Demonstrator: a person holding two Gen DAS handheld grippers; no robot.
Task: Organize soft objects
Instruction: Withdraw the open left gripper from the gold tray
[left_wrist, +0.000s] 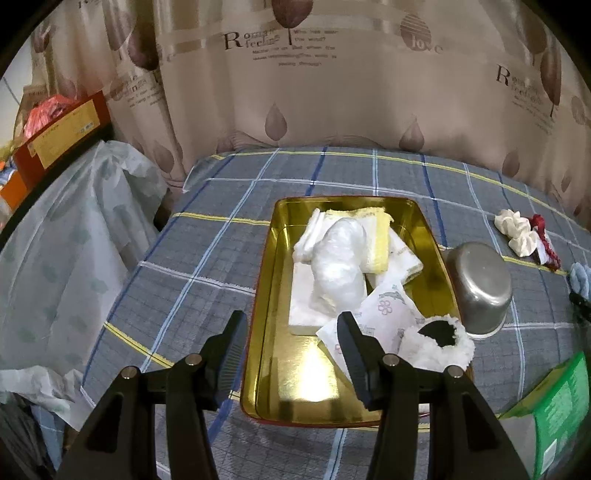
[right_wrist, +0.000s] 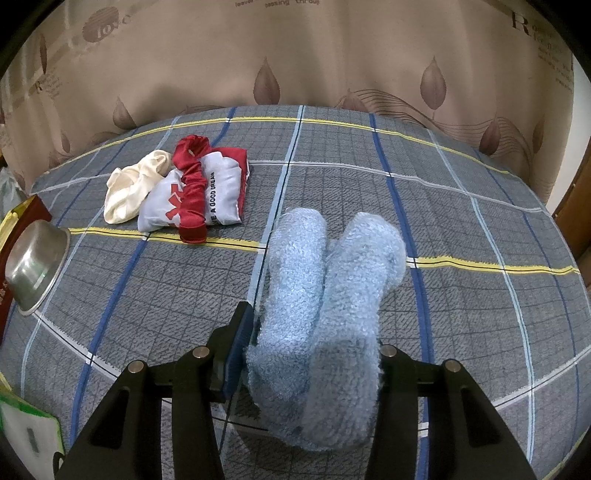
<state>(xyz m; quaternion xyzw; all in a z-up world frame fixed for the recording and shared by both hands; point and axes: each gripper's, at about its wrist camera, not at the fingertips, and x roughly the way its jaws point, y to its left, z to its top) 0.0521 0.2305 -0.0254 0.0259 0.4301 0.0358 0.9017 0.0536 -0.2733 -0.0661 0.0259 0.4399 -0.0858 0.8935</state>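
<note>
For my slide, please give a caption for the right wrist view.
Right gripper clamps fluffy blue socks above a plaid cloth.

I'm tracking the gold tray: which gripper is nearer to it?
Left. The left gripper hangs open over the gold tray's near end; the right gripper, shut on blue fluffy socks, is off to the tray's right.

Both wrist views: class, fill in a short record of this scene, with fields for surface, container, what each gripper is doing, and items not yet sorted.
surface: checked bedsheet
container: gold tray holding white cloths and a plastic-wrapped bundle
left gripper: open, empty, above the tray's near end
right gripper: shut on fluffy blue cloth
unsorted: cream scrunchie, red scrunchie, printed pouch
nearby: upturned steel bowl
</note>
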